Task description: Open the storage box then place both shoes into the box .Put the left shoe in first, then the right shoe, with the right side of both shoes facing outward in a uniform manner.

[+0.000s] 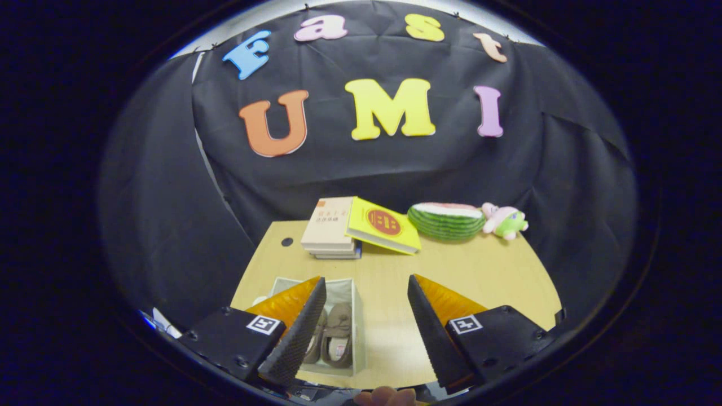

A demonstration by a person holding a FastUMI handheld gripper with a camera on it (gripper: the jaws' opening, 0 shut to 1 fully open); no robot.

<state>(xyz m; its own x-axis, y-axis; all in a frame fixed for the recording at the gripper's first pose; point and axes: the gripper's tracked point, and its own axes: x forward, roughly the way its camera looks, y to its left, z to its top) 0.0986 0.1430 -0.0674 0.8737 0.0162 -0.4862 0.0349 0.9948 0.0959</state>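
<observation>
Pale wood-tone table (485, 270), light tan, with one small dark round spot near its far left corner. Storage box (354, 316) pale grey-white fabric, lower left of centre in the frame. Two shoes (333, 332) inside, brown-tan uppers, lighter insoles. Stack of books (330, 231) at centre: top cover cream-beige with a small orange mark. Leaning against it, a bright yellow book (383, 225) bearing a red round emblem. Right of that, a watermelon slice toy (445, 221), green striped rind, red-pink top. Plush toy (505, 221) beside it, pink and lime green.
</observation>
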